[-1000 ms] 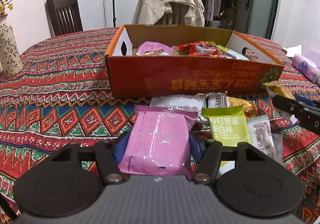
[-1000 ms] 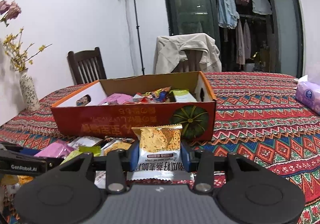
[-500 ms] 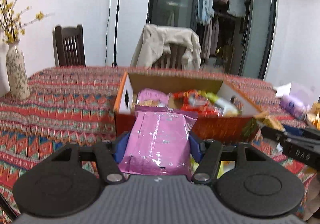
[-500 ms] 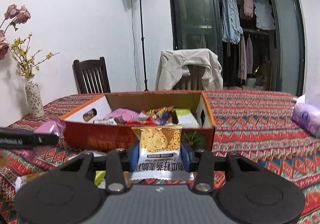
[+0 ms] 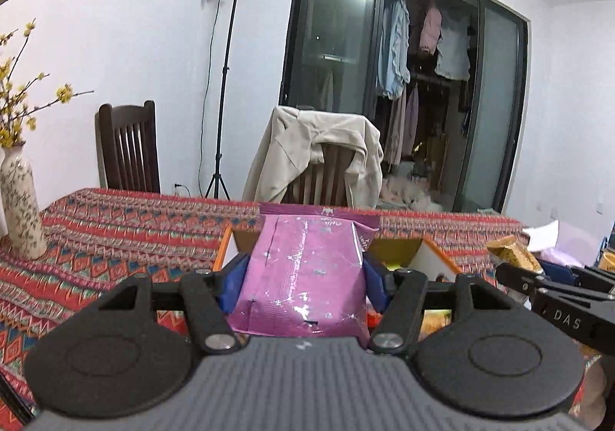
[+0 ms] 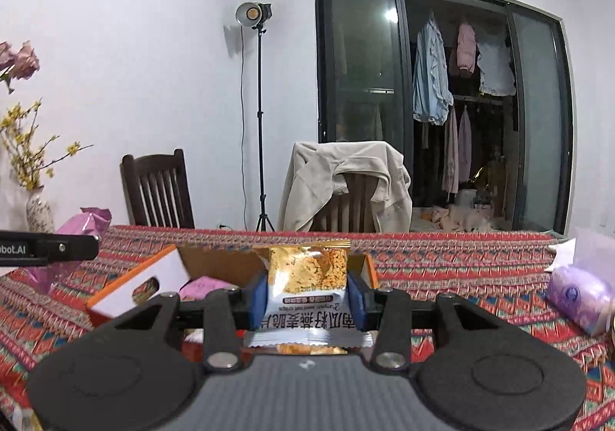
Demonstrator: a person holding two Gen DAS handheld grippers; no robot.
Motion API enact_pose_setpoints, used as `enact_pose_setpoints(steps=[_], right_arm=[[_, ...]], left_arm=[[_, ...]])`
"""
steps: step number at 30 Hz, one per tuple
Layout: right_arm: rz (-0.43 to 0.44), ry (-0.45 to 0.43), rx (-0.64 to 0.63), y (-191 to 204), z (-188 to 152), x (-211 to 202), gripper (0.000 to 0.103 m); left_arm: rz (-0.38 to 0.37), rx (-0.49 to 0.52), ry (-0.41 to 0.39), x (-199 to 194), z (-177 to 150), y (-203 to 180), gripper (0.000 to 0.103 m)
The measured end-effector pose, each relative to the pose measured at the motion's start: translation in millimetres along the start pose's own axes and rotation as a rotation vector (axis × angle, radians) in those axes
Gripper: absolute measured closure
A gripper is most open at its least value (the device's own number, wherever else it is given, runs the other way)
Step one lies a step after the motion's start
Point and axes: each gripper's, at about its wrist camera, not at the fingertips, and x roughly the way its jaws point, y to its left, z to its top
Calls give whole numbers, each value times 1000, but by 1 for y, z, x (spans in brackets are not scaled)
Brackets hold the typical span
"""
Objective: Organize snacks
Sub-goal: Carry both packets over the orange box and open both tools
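Observation:
My left gripper (image 5: pixel 305 279) is shut on a pink snack packet (image 5: pixel 303 269) and holds it up in front of the orange cardboard box (image 5: pixel 438 258), which it mostly hides. My right gripper (image 6: pixel 307 294) is shut on a yellow and white crisps packet (image 6: pixel 307 277), held above the near wall of the same box (image 6: pixel 134 285). A pink packet (image 6: pixel 203 283) lies inside the box. The right gripper and its packet show at the right of the left wrist view (image 5: pixel 553 281). The left gripper with its pink packet shows at the left of the right wrist view (image 6: pixel 50 244).
The table wears a red patterned cloth (image 5: pixel 115 231). A vase with yellow flowers (image 5: pixel 19 208) stands at the far left. A purple tissue pack (image 6: pixel 580 296) lies at the right. Two chairs (image 6: pixel 157 193), one draped with a jacket (image 6: pixel 346 185), stand behind the table.
Both grippers have risen and tilted upward with their packets. The box has dropped low in both views and the loose snacks on the cloth have gone out of sight.

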Motion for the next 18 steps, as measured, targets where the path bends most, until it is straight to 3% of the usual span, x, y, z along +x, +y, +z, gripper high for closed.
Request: enact_pose_setpoints(steps=[9,18], right_arm=[[-21,29,30,-5,16,47,62],[-34,65,86,-10,2,88,62]], left_arm=[[27,-61,-17,48,17,-4,40],[75,-94,-21,88,3,0,40]])
